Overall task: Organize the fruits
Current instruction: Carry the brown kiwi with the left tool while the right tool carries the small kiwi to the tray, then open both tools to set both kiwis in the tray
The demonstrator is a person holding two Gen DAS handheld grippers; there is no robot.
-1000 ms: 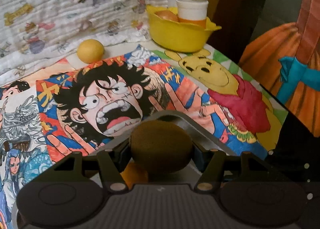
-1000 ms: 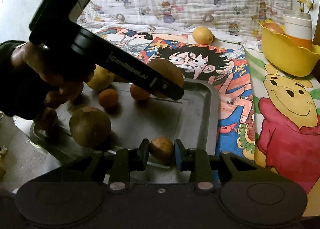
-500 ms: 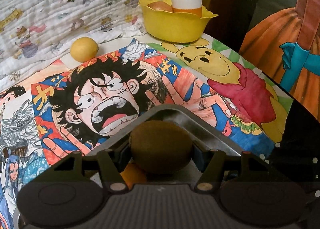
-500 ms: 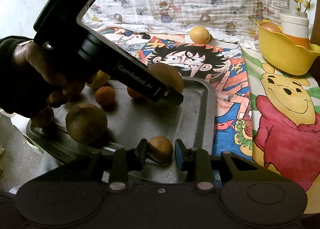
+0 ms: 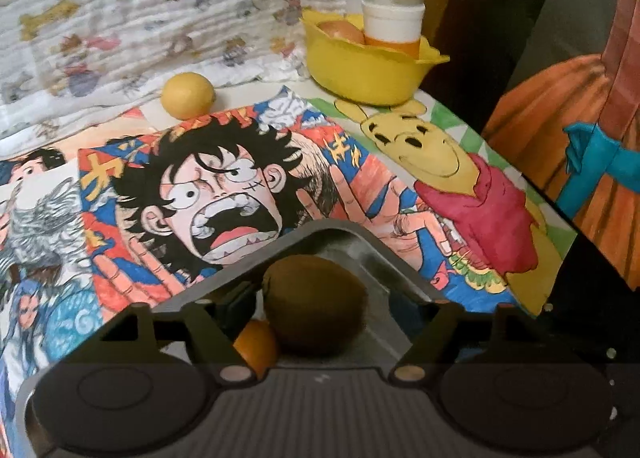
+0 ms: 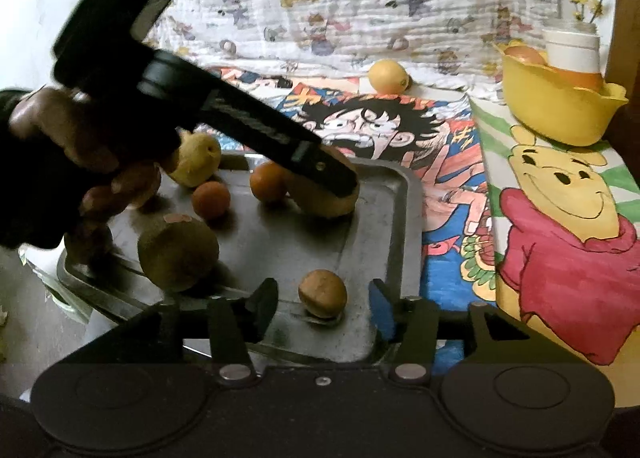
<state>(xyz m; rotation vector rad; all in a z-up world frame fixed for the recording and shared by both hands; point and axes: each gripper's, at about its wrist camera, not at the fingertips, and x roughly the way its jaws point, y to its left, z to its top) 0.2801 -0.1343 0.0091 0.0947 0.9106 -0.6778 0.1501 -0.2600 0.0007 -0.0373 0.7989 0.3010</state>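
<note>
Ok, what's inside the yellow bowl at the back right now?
The yellow bowl holds an orange-toned fruit and a white cup with an orange lower band and yellow flower sprigs. The bowl's wall hides the bottoms of both and anything lying lower inside.

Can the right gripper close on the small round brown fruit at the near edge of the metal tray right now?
Probably yes. The right gripper is open, its fingers either side of the small round brown fruit on the grey metal tray, with nothing between them.

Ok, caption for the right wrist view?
Right gripper open around a small brown fruit on the metal tray.
</note>
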